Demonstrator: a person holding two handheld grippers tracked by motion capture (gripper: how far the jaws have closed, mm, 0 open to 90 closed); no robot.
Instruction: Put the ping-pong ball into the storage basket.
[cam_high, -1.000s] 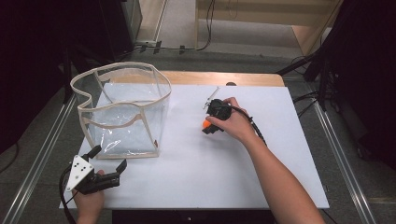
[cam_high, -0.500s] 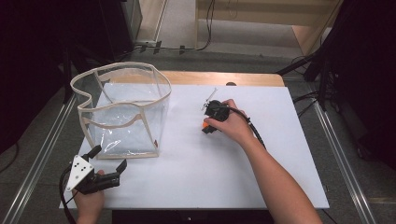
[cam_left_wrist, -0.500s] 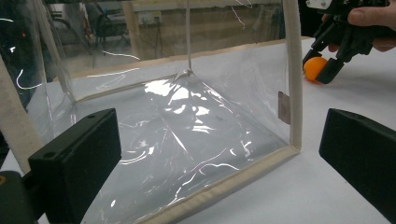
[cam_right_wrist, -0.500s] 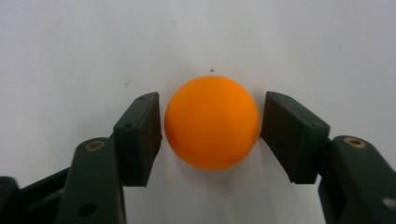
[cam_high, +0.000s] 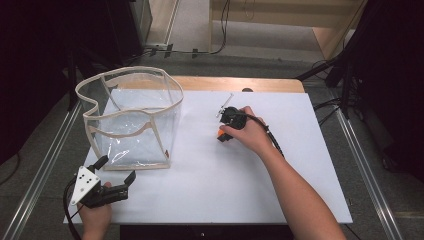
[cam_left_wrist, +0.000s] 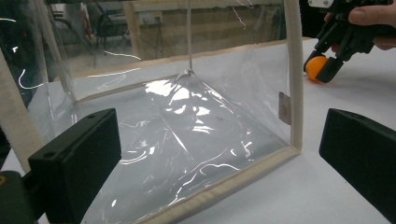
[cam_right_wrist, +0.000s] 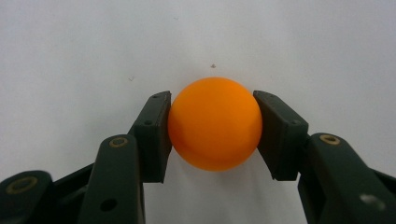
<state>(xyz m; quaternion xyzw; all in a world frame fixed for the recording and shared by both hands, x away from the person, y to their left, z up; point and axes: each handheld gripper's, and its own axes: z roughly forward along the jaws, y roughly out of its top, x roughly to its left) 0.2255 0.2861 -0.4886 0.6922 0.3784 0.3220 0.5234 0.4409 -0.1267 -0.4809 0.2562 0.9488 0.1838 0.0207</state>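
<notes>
**Mia:** What is the right gripper (cam_right_wrist: 212, 135) doing?

**Ben:** It has just squeezed in on the orange ball (cam_right_wrist: 215, 129). One black pad presses on each side of the ball, so the ball is held tight between them.

**Mia:** Where is the ball?

**Ben:** It is down on the white table (cam_high: 210, 200), a little past the middle, on the right-hand side. From the high view you can see a bit of orange under the right hand (cam_high: 252, 135).

**Mia:** Which way does the ball point?

**Ben:** It is round all over. It has no long side and no front, so you cannot say it points anywhere. The gripper comes down at it from above, tipped toward the person's left.

**Mia:** And the left gripper (cam_high: 117, 172)?

**Ben:** Its two black pads stand wide apart with nothing between them. It rests low at the near left corner of the table and looks at the clear bag (cam_left_wrist: 187, 121).

**Mia:** Is the bag close to the ball?

**Ben:** No, they are well apart. The see-through bag with the cream edge stands upright on the left side of the table, and its top is open. The left gripper is just beside the bag's near bottom edge, not touching it.

**Mia:** Can the left gripper's camera see the ball?

**Ben:** Yes, far off at the top right, past the corner of the bag, in the other gripper's pads.
</notes>
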